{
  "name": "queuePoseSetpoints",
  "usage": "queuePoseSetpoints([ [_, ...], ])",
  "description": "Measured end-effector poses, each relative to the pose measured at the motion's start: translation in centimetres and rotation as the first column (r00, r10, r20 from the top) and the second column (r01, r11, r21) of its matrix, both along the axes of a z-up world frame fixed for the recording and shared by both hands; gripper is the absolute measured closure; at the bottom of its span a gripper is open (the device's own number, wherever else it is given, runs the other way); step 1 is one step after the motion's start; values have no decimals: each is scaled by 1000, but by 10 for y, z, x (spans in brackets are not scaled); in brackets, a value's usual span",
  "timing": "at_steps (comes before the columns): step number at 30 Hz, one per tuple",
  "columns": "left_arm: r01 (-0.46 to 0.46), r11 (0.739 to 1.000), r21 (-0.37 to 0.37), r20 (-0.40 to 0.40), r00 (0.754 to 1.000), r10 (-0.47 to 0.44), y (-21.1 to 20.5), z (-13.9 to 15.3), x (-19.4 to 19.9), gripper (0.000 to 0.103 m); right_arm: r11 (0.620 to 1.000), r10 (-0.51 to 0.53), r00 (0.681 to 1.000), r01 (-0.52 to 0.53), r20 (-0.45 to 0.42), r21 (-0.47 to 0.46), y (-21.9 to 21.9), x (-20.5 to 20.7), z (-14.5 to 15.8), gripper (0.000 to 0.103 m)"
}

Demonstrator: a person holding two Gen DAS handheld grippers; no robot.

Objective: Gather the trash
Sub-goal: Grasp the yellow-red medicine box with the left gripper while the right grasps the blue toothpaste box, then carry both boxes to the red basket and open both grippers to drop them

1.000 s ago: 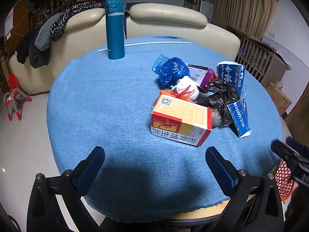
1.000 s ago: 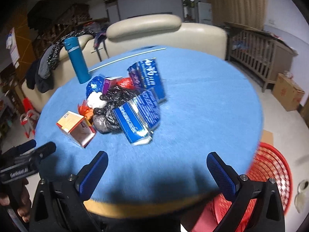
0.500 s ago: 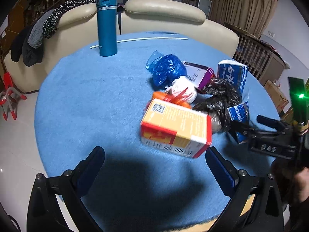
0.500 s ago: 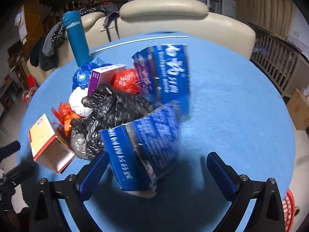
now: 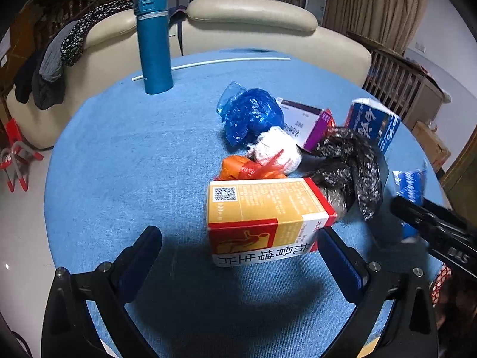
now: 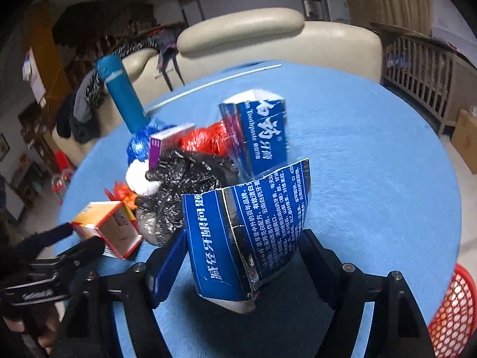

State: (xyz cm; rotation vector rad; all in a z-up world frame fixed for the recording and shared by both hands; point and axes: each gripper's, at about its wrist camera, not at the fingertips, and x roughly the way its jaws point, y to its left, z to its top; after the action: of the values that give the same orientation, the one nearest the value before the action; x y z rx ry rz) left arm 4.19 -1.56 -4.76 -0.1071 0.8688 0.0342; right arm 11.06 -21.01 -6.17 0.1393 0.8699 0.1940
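Note:
A pile of trash lies on the round blue table (image 5: 119,149). Nearest my left gripper (image 5: 243,252) is a yellow and red carton (image 5: 262,217). It sits between the open fingers, close to the right finger (image 5: 337,256) and apart from the left one. My right gripper (image 6: 243,238) is closing on a torn blue toothpaste box (image 6: 247,232), and both pads meet its edges. Behind lie a black bag (image 6: 184,179), a second blue box (image 6: 262,131), a purple box (image 5: 310,122), a blue bag (image 5: 253,113), a white wad (image 5: 274,146) and orange plastic (image 5: 241,168).
A teal bottle (image 5: 153,41) and a thin white rod (image 5: 226,61) are at the table's far side, with a cream sofa (image 5: 253,15) behind. A red mesh basket (image 6: 447,307) stands on the floor at the right. A hand holds the left gripper (image 6: 59,247).
Both grippers have moved forward to the pile. The right jaws have narrowed around the torn blue box; the yellow carton now sits between the left fingers.

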Motion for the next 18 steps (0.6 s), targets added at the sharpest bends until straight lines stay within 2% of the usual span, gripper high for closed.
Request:
queuePoseSetpoints([
  [3,7,1000,3,-3,1000,-7,-3,0,2,0,1000,-16,1000,16,8,27,-6,-11,6,24],
  [8,28,998,60,-25,999,-26,-18,-6,15,0,998,-31,999,30,11,61,-15,-29,14,24],
  [14,12,999,37,-58,998,-10,-13,-11,25,0,996,-44,999,44,7,73,-19,-40,15,24],
  [18,15,1000,22,-30,999,-14,-16,3,13,0,996,-56,998,55,9,76,-22,-44,15,24],
])
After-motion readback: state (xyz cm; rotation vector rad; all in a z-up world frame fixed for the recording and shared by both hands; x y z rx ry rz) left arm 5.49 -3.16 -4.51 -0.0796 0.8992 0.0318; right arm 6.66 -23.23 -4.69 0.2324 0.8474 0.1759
